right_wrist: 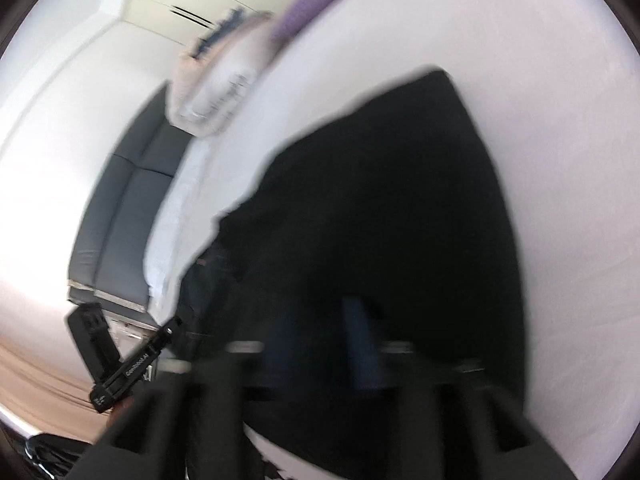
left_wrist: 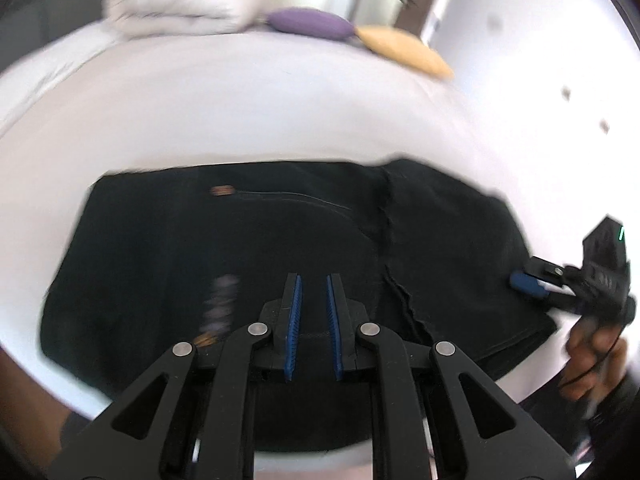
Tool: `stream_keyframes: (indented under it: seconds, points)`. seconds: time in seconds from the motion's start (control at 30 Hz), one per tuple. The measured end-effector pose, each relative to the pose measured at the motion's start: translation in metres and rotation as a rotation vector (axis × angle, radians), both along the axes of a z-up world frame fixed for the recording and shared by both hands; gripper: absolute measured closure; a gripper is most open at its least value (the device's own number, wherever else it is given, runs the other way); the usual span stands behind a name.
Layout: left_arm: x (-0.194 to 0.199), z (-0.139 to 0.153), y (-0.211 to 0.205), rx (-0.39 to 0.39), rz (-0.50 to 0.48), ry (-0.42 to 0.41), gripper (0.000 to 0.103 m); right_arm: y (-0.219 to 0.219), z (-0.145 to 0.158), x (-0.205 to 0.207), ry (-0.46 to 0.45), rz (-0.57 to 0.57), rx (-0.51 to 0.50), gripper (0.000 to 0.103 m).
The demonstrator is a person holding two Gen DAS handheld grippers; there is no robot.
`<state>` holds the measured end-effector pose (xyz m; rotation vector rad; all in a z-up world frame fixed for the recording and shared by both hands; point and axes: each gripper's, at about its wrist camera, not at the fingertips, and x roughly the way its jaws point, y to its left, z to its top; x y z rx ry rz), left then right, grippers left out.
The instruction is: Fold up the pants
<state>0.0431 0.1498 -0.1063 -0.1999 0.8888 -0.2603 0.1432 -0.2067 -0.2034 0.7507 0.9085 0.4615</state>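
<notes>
We are looking at black pants (left_wrist: 248, 264) lying folded into a compact rectangle on a white bed (left_wrist: 240, 112). Our left tool (left_wrist: 314, 292) is hovering over the near edge of the fabric, its blue-padded fingers (left_wrist: 295, 312) spread slightly apart with nothing between them. Our right tool (left_wrist: 528, 283) is sitting at the right edge of the pants; in its own view it is blurred, so we cannot tell its state. A purple cushion (left_wrist: 308, 24) and a yellow cushion (left_wrist: 404, 50) are resting at the far edge.

Bare white bed (left_wrist: 240, 112) beyond pants (left_wrist: 240, 248); pillows (left_wrist: 308, 22) far edge.
</notes>
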Motion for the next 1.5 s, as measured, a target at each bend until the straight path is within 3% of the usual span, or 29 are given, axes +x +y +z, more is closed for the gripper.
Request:
stream_keyframes:
  seconds: [0.03,0.07,0.1,0.13,0.17,0.37,0.47,0.7,0.87,1.17,1.33,1.47,1.5]
  points:
    - [-0.005,0.001,0.017,-0.05,0.033,0.008,0.079,0.002,0.006,-0.002,-0.025,-0.014,0.0,0.021]
    - [-0.011,0.0,0.036,-0.106,0.077,0.019,0.072,0.005,0.013,-0.003,-0.046,-0.022,-0.003,0.018]
    - [-0.016,-0.001,0.052,-0.154,0.116,0.028,0.045,0.009,0.017,0.0,-0.048,-0.006,0.007,0.018]
    - [-0.023,-0.003,0.069,-0.212,0.165,0.029,0.025,0.012,0.019,0.004,-0.038,0.019,0.028,0.019]
    - [-0.033,-0.004,0.09,-0.276,0.227,0.013,0.024,0.016,0.021,0.007,-0.033,0.046,0.048,0.022]
    - [-0.066,-0.034,0.156,-0.594,0.403,0.05,0.024,0.048,0.03,0.028,-0.033,0.154,0.106,0.04]
    - [-0.066,-0.052,0.165,-0.731,0.426,0.093,0.024,0.065,0.031,0.038,-0.029,0.186,0.133,0.041]
    - [-0.051,-0.084,0.157,-0.846,0.448,0.157,0.024,0.083,0.031,0.042,-0.024,0.219,0.158,0.043]
    - [-0.052,-0.103,0.165,-0.974,0.477,0.158,0.024,0.083,0.026,0.048,-0.006,0.212,0.188,0.044]
    - [-0.041,-0.104,0.168,-1.017,0.499,0.155,0.026,0.088,0.015,0.058,0.029,0.224,0.171,0.049]
    - [-0.039,-0.101,0.162,-1.006,0.491,0.156,0.049,0.096,0.012,0.073,0.064,0.231,0.132,0.05]
    - [-0.034,-0.101,0.16,-1.003,0.48,0.136,0.049,0.104,0.007,0.081,0.081,0.246,0.108,0.05]
    - [-0.034,-0.103,0.16,-1.011,0.483,0.134,0.054,0.106,0.005,0.082,0.087,0.251,0.106,0.05]
